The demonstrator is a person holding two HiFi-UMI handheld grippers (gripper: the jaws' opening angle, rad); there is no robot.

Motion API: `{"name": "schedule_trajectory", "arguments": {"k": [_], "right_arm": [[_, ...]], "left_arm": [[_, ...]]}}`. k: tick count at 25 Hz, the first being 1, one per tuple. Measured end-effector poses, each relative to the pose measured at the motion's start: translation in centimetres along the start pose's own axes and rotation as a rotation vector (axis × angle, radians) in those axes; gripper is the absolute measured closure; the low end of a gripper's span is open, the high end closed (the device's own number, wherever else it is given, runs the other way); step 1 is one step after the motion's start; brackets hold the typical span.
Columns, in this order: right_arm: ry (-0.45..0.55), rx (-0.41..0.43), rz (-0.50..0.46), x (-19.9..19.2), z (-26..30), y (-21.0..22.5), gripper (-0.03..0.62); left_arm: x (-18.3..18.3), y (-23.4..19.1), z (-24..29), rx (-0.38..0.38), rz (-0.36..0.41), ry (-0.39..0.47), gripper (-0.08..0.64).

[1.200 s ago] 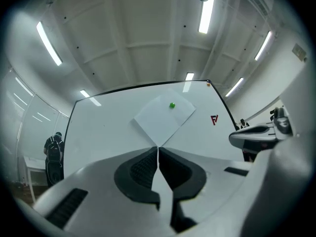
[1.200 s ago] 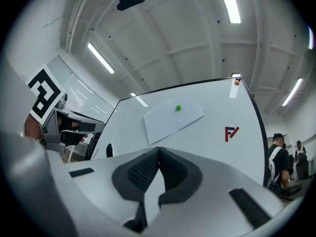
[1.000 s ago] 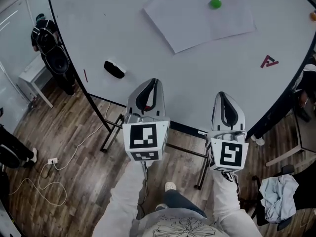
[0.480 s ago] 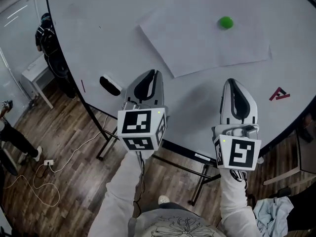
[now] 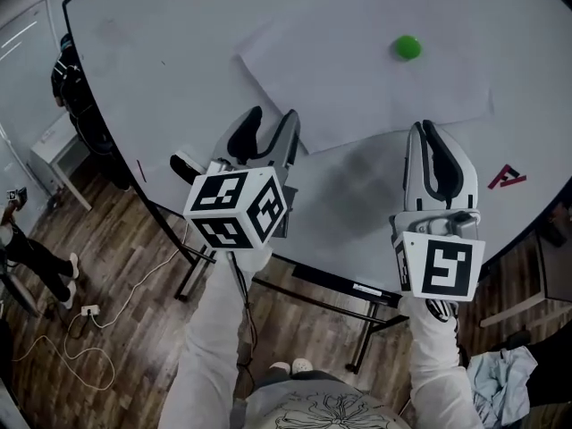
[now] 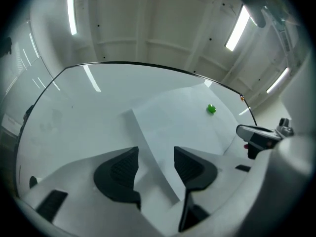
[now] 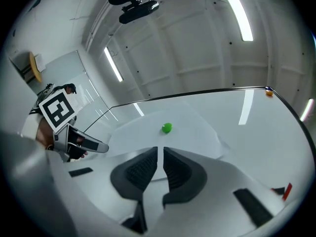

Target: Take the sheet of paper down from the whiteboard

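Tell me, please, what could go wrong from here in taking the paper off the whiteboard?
The green magnet alone seems to pin the sheet of paper; pulling the sheet with it on could tear the paper or drop the magnet.
The left gripper, jaws just opened and holding nothing, aims at the sheet's lower left edge, which lies flat on the whiteboard; closing may crease it.
The right gripper, jaws only just starting to part, may be too narrow to grip.

Left gripper [image 5: 273,116] jaws just opened wide, empty, right gripper [image 5: 424,127] jaws just parting slightly, empty, both held forward
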State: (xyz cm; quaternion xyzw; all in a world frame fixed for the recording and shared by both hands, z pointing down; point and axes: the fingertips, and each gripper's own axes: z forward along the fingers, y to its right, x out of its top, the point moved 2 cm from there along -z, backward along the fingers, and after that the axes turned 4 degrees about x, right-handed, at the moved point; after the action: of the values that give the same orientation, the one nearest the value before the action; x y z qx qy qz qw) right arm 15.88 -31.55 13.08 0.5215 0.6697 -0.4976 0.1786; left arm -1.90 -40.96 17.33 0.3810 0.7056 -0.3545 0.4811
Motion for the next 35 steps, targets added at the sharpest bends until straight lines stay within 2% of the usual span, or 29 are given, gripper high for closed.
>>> {"name": "schedule_trajectory", "arguments": {"k": [4, 8, 13, 16, 21, 24, 26, 31, 35], "right_arm": [[-0.001, 0.000, -0.037, 1.1, 0.9, 0.8, 0.499], [0.001, -0.043, -0.080, 2.0, 1.5, 1.9, 0.492], [0.014, -0.092, -0.078, 3.4, 2.6, 3.1, 0.472], [0.023, -0.111, -0.089, 4.2, 3.6, 3.5, 0.464], [0.001, -0.107, -0.128, 4.8, 5.6, 2.7, 0.437], [-0.013, -0.112, -0.170, 5.0, 6.7, 2.2, 0.436], [-0.034, -0.113, -0.203, 5.0, 7.1, 2.1, 0.436], [-0.051, -0.124, -0.252, 5.4, 7.9, 1.9, 0.439], [-0.073, -0.121, -0.244, 5.1, 8.4, 2.1, 0.448]], "left_arm": [[0.5, 0.1, 1.4, -0.059, -0.041, -0.013, 0.345], [0.9, 0.2, 2.1, -0.104, -0.062, -0.018, 0.345], [1.4, 0.2, 2.3, -0.143, -0.091, 0.002, 0.347], [1.7, 0.3, 2.2, -0.169, -0.092, 0.014, 0.384], [2.1, 0.2, 1.8, -0.178, -0.089, 0.039, 0.520], [2.4, -0.1, 1.7, -0.180, -0.096, 0.048, 0.546], [2.5, 0.1, 1.7, -0.184, -0.085, 0.046, 0.551], [2.7, 0.2, 1.6, -0.138, 0.027, 0.035, 0.551], [2.7, 0.2, 1.7, -0.135, 0.028, 0.036, 0.551]]}}
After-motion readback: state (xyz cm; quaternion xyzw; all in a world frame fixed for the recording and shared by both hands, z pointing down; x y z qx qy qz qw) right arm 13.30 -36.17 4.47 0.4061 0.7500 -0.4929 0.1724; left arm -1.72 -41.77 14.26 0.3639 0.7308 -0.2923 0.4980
